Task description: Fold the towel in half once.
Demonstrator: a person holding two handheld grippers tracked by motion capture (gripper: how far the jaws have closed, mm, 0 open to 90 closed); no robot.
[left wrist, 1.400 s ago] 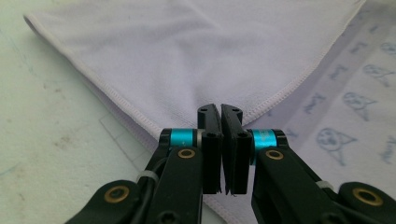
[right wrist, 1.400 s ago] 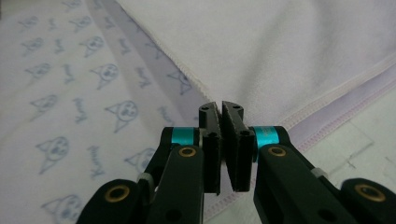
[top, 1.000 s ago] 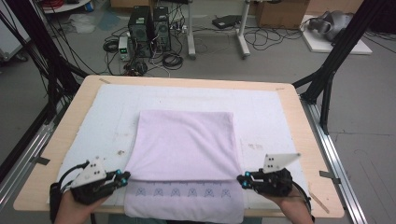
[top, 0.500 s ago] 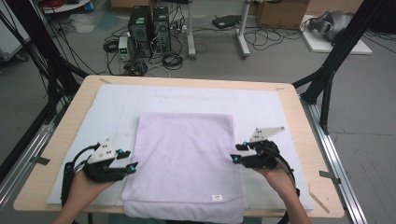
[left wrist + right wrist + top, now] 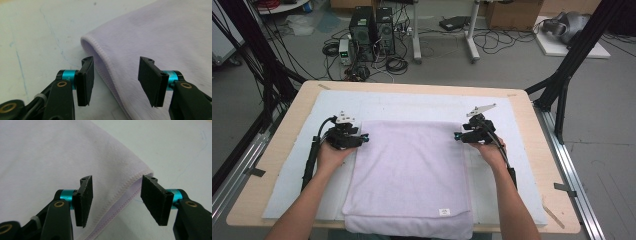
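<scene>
Looking down from the high view, you have the folded lilac terry towel [image 5: 412, 175] lying flat on the white mat [image 5: 287, 175] that covers the pale wooden table [image 5: 277, 125], its long axis running away from you, the small white label [image 5: 444, 212] at the near edge. Your left gripper [image 5: 363, 138] sits at the towel's far left corner and your right gripper [image 5: 458, 135] at the far right corner, so each hand is equally close to its own corner.

In the left gripper view the jaws have just been opening and stand apart, with the stitched side edge of the towel [image 5: 105, 67] passing between them but touching neither pad. The right gripper view mirrors that: jaws just opened, the hemmed edge [image 5: 125, 192] running up through the gap to the corner, pads clear of the cloth.

If your next move is a pinch, the edges lie ahead of and between the jaws; you likely need only ease down and close.
</scene>
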